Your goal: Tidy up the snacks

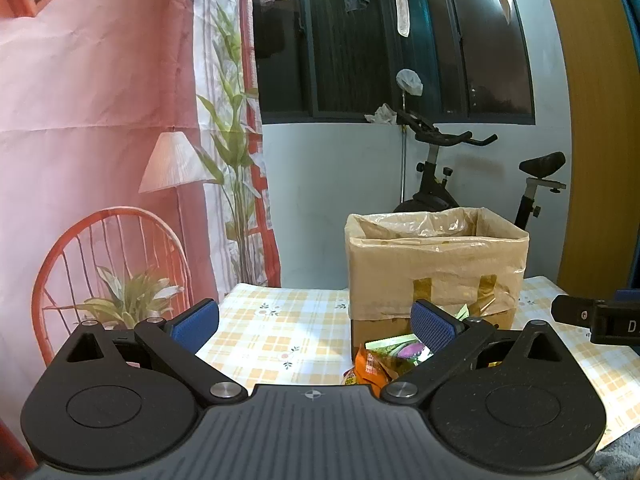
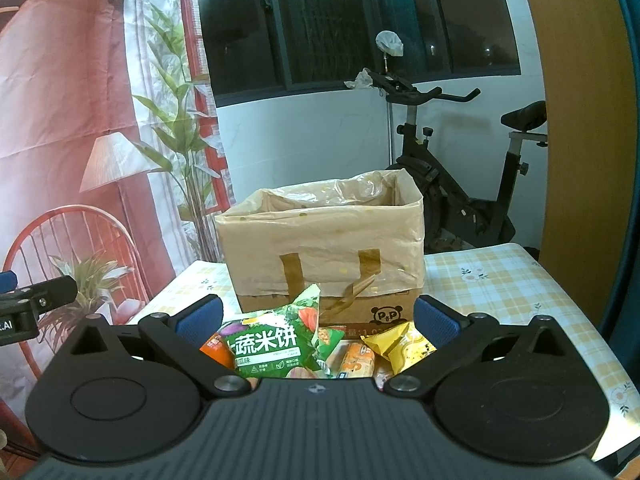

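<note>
A cardboard box (image 2: 320, 248) lined with a clear plastic bag stands on the table; it also shows in the left wrist view (image 1: 436, 264). In front of it lies a pile of snack packets: a green rice-cracker packet (image 2: 276, 340), a yellow packet (image 2: 400, 344) and an orange one (image 2: 356, 360). The left wrist view shows the orange and green packets (image 1: 384, 360) low beside the box. My right gripper (image 2: 316, 320) is open and empty, just above the pile. My left gripper (image 1: 316, 324) is open and empty, left of the box.
The table (image 1: 280, 332) has a yellow checked cloth. The right gripper's tip (image 1: 592, 316) shows at the right edge of the left wrist view. An exercise bike (image 2: 460, 168) stands behind the table. A printed curtain (image 1: 100, 120) hangs at the left.
</note>
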The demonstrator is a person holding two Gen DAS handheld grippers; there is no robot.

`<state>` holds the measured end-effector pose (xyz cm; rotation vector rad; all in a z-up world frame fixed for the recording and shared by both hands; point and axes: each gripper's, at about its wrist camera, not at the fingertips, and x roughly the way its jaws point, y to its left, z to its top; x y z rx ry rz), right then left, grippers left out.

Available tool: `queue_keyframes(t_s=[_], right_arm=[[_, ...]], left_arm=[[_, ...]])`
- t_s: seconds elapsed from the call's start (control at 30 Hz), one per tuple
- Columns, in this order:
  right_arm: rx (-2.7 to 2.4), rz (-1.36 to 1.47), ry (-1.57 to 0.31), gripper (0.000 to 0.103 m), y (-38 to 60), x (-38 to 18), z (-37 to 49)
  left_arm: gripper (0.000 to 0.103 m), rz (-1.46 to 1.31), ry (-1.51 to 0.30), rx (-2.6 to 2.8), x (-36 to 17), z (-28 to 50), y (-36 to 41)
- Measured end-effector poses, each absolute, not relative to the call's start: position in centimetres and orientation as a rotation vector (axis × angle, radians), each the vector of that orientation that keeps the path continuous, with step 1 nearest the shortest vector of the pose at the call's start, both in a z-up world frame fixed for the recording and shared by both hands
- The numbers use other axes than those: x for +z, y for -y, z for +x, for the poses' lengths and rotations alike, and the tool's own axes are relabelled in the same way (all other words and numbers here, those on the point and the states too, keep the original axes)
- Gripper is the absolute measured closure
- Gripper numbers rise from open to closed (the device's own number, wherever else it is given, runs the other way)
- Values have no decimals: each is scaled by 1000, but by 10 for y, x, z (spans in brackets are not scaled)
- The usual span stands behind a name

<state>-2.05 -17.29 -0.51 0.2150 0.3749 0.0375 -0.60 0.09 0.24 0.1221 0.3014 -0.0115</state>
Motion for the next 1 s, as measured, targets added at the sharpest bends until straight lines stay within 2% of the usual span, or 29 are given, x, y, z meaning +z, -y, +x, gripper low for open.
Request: queue_keyframes(t_s=[1.0], right_arm=[[36, 216, -380, 0, 172, -4, -23]], left_arm=[[0, 115, -295, -15, 3, -9, 2]])
